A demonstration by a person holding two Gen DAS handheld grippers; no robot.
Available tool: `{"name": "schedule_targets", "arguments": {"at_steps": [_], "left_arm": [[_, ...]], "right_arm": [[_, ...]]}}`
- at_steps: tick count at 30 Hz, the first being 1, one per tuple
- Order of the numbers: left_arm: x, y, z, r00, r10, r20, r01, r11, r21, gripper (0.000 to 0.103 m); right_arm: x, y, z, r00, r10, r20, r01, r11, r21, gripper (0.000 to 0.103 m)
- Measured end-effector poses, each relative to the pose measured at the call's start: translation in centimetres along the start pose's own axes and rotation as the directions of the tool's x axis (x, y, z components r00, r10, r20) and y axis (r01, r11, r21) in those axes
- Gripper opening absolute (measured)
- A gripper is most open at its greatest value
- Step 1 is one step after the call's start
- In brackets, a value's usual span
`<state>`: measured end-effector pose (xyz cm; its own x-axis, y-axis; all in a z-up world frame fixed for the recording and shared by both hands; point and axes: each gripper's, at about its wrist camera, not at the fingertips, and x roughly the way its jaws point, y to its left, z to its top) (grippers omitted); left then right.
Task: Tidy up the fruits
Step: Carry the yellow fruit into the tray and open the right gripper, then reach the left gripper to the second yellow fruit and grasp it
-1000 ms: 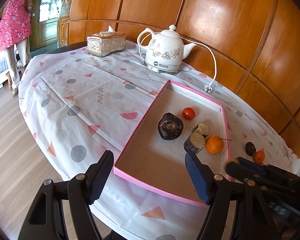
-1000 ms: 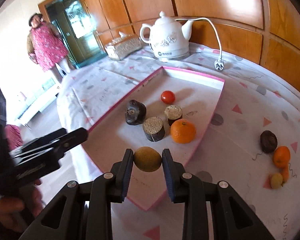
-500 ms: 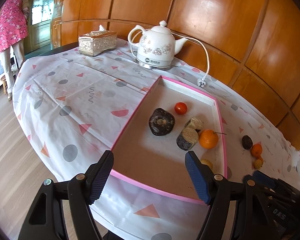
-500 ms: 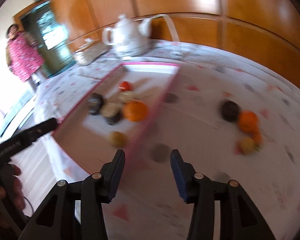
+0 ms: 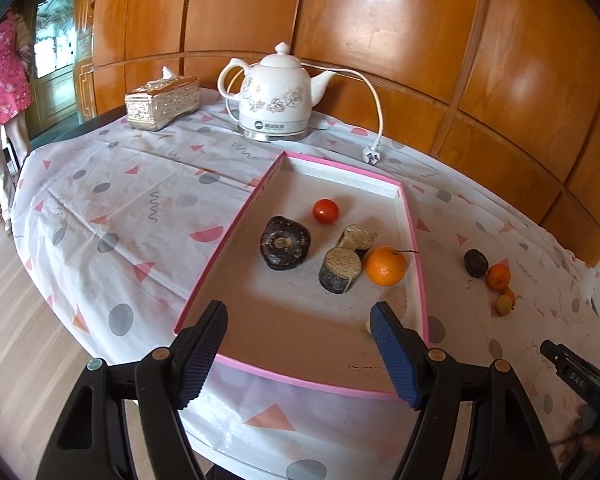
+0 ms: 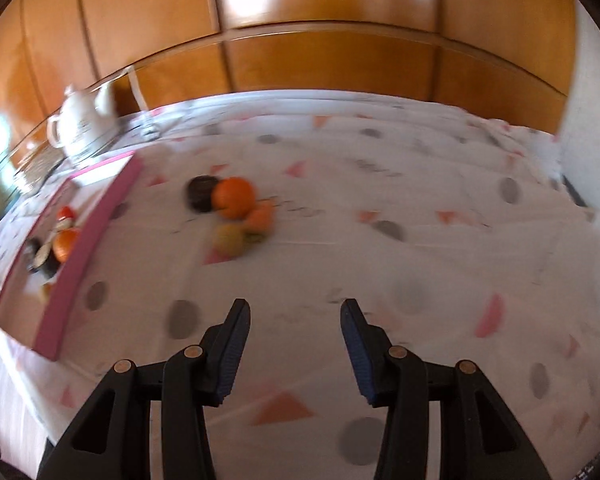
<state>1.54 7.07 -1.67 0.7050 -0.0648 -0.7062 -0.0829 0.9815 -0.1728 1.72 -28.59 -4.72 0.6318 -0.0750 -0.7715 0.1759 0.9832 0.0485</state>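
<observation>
A pink-rimmed tray (image 5: 222, 256) holds a red tomato (image 5: 325, 211), a dark fruit (image 5: 286, 242), two brown stubby pieces (image 5: 340, 269), an orange (image 5: 385, 265) and a yellowish fruit (image 5: 367, 324) half hidden by a finger. My left gripper (image 5: 298, 312) hovers open over the tray's near end, holding nothing. On the cloth to the right of the tray (image 6: 88, 248) lie a dark fruit (image 6: 201, 192), an orange (image 6: 234, 197), a smaller orange (image 6: 260, 218) and a yellowish fruit (image 6: 229, 239). My right gripper (image 6: 295, 308) stands open and empty above the cloth, nearer than that cluster.
A white kettle (image 5: 274, 98) with a cord and plug (image 5: 370, 156) stands behind the tray, with a silver tissue box (image 5: 162, 102) to its left. Wood panelling curves round the back. A person in a pink dress (image 5: 0, 80) stands far left. The table edge is near.
The right gripper let go of the yellowish fruit into the tray, opened, and swung right toward the loose fruits on the cloth. The left gripper shifted slightly and stayed open.
</observation>
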Motion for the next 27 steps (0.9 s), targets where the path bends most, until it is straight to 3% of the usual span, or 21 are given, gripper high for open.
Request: {"name": "schedule_targets", "arguments": {"at_steps": [10,27], "left_arm": [[-0.7,-1.5,0.4,1.0,-0.019,0.013,0.019,0.999,0.046,0.074],[0.0,-4.8,0.7,0.998,-0.063,-0.027,0.066,0.99,0.123,0.074]], "right_arm": [[-0.7,-3.4,-0.4,0.997,-0.065,0.04,0.061,0.994,0.092,0.048],[-0.9,-4.8,-0.8,0.993,-0.096,0.063,0.089,0.991,0.1,0.048]]}}
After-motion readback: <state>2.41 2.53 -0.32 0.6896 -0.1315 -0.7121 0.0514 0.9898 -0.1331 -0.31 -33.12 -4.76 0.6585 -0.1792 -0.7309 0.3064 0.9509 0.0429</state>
